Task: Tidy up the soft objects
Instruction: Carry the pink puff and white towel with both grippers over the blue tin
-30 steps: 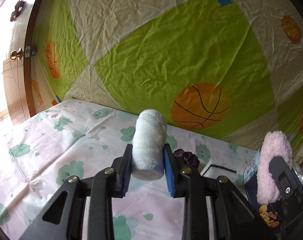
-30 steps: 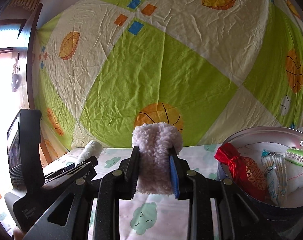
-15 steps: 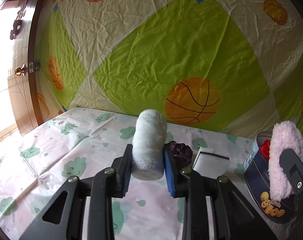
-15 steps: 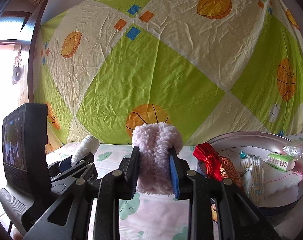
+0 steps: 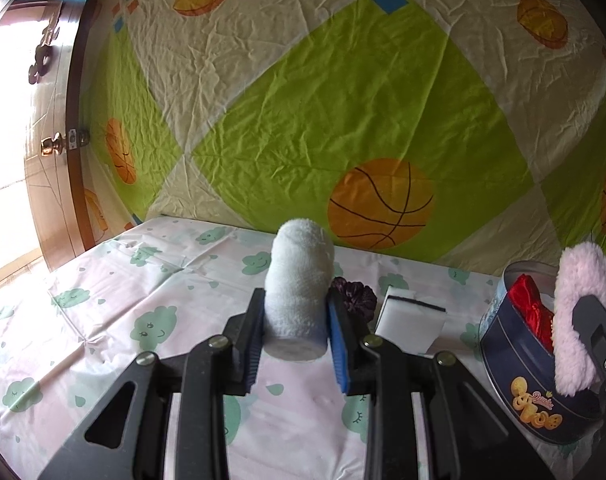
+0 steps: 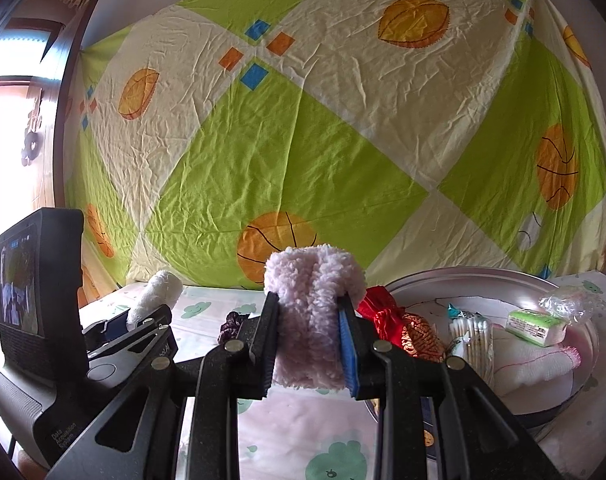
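Observation:
My left gripper point(image 5: 297, 312) is shut on a rolled white towel point(image 5: 299, 292), held upright above the cloud-print table. My right gripper point(image 6: 309, 324) is shut on a fluffy pink roll point(image 6: 313, 312), held just left of a round tin point(image 6: 575, 396). The tin holds a red pouch point(image 6: 399, 328), cotton swabs point(image 6: 473, 332), a green packet point(image 6: 537, 326) and a white cloth point(image 6: 531, 364). In the left wrist view the pink roll point(image 5: 579, 320) and the tin point(image 5: 531, 412) are at far right. The towel shows at left in the right wrist view point(image 6: 155, 296).
A dark purple scrunchie point(image 5: 355, 296) and a white sponge with a dark layer point(image 5: 413, 322) lie on the table point(image 5: 123, 312) behind the towel. A basketball-print sheet point(image 5: 323, 120) hangs behind. A wooden door point(image 5: 47, 160) stands at left.
Both views have tilted so more of the table and the tin show. The tin with the red pouch has come into the left wrist view. Both grippers stay shut on their rolls.

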Demonstrator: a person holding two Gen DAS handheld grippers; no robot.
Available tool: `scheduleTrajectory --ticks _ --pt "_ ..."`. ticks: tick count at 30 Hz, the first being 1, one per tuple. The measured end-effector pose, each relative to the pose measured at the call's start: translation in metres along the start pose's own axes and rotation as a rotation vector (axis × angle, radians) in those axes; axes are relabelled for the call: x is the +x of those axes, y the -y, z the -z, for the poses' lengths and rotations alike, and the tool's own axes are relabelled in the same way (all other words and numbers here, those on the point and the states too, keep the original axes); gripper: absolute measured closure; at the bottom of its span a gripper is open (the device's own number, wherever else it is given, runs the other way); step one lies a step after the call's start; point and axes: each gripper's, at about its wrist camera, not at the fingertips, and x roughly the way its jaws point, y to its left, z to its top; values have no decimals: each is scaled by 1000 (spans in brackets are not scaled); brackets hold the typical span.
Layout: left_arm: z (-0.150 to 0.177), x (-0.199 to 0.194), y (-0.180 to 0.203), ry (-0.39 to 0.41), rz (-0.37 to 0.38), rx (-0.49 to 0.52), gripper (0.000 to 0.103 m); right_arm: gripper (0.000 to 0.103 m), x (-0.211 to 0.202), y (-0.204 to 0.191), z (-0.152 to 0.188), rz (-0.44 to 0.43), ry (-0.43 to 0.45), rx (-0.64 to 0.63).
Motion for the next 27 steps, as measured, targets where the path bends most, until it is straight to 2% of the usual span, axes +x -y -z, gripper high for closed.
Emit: scheduleTrajectory --ticks 11,27 --pt "8 -14 18 -6 36 9 75 74 -17 19 0 18 14 -29" --pt "14 -29 55 -16 93 34 75 74 -37 68 -4 87 33 -45"
